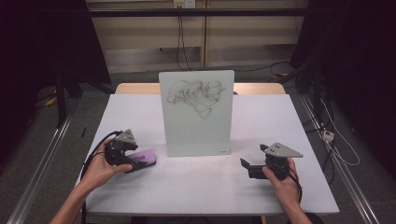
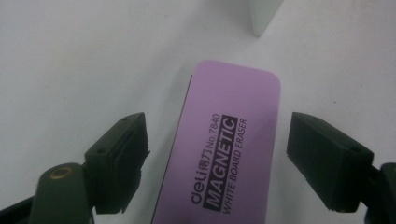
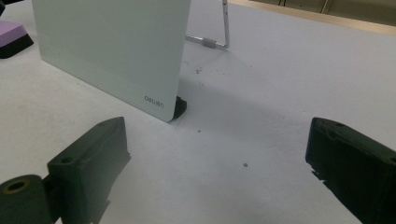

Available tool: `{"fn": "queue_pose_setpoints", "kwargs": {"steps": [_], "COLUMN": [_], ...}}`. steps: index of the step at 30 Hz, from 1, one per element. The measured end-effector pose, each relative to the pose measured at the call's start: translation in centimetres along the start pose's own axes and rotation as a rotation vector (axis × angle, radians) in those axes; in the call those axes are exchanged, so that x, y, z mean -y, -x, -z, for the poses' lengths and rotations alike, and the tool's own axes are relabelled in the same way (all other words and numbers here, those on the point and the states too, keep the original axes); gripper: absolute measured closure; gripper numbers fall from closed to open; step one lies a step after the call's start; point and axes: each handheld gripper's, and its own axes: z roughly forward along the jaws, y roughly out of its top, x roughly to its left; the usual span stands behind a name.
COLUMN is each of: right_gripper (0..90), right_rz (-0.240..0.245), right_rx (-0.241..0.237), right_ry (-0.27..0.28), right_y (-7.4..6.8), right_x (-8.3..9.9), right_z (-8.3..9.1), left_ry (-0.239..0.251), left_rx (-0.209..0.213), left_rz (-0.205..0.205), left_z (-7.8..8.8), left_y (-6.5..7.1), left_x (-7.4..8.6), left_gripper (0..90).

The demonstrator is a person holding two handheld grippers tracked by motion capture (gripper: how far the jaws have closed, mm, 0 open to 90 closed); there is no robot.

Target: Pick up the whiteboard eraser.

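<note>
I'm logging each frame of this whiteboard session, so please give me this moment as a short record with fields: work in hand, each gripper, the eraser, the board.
work in hand: picking up the eraser, apparently to wipe the whiteboard
left gripper: jaws astride the eraser, gaps on both sides, not yet gripping
right gripper: open, nothing between the jaws, low over the table
eraser: purple, flat on the table, printed "MAGNETIC WHITE BOARD ERASER"
whiteboard: upright on its stand at mid-table, black scribble across its upper part
</note>
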Motion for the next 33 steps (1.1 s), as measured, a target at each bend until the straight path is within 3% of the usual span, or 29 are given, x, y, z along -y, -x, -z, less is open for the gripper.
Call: {"fn": "queue_pose_setpoints", "kwargs": {"steps": [6,14,22,33], "right_gripper": [5.8,5.8,5.8,5.8], "right_rz": [0.0,0.0,-0.001,-0.003], "right_rx": [0.0,-0.004,-0.008,-0.011], "right_ry": [-0.007,-0.008,-0.008,-0.01], "right_y": [-0.05,-0.05,-0.1,-0.05], "right_x": [0.02,0.02,0.02,0.04], "right_z": [-0.04,-0.05,-0.1,-0.13], "left_ry": [-0.054,-0.115,-0.138,-0.143], "left_rx": [0.025,0.056,0.039,0.039], "left_rz": [-0.014,-0.066,-0.109,-0.104], "left_z": [-0.36,-0.61,-0.71,-0.94], "left_y": [-0.5,-0.32,-0.19,-0.15], "left_x": [-0.1,-0.32,-0.73,-0.71], "left_gripper": [25.9,29.0,37.6,38.1]}}
